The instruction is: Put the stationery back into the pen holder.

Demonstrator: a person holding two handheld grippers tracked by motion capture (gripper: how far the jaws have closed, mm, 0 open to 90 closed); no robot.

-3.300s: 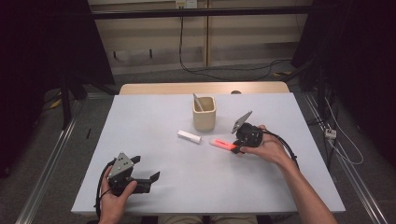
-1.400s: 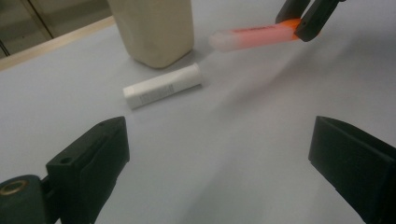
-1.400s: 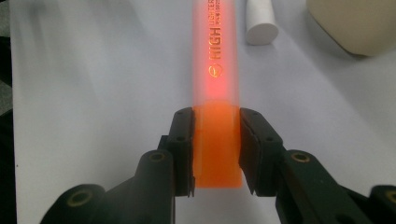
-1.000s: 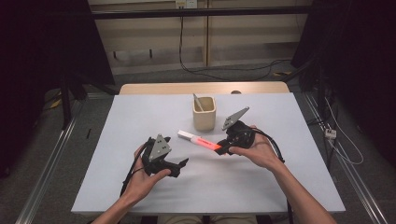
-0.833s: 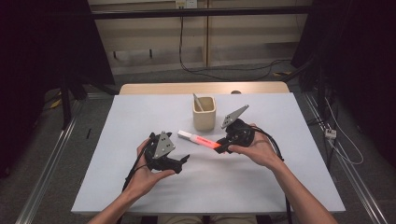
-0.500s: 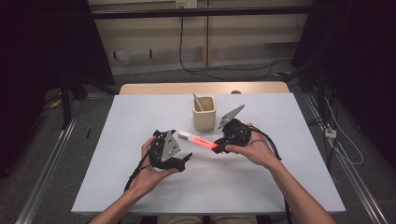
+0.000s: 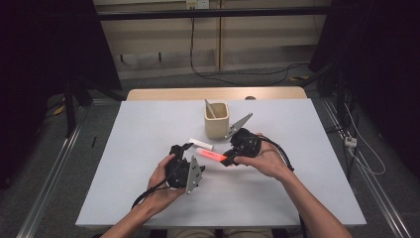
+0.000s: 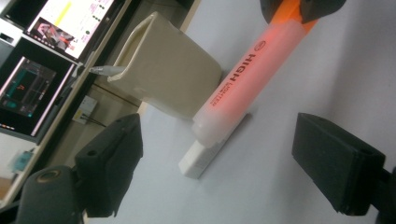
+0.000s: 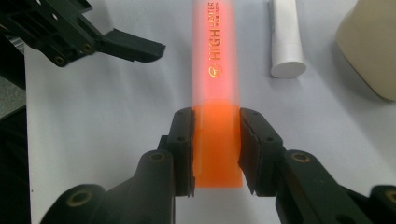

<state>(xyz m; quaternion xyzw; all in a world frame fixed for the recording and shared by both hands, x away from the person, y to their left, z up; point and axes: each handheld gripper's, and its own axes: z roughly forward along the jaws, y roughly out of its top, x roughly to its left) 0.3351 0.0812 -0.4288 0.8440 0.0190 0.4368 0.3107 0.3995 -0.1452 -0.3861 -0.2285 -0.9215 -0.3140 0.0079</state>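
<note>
An orange highlighter (image 7: 210, 157) hangs level just above the white table (image 7: 307, 188), and my right gripper (image 7: 229, 159) is shut on its solid orange end (image 9: 217, 140). The lettered body (image 8: 243, 79) points at my left gripper (image 7: 190, 158). That gripper's jaws have just been closing. They stand open on either side of the highlighter's pale tip (image 8: 210, 128), with a gap to each pad (image 8: 334, 163). A short white cylinder (image 7: 200, 144) lies on the table just behind the highlighter.
A beige square cup (image 7: 217, 120) with a stick in it stands behind the grippers, close to the right hand. Both forearms come in from the front edge. Cables trail from each gripper across the table.
My left gripper has come from the front left up to the highlighter's free end, and its jaws have narrowed. The right gripper has kept the highlighter almost in place.
</note>
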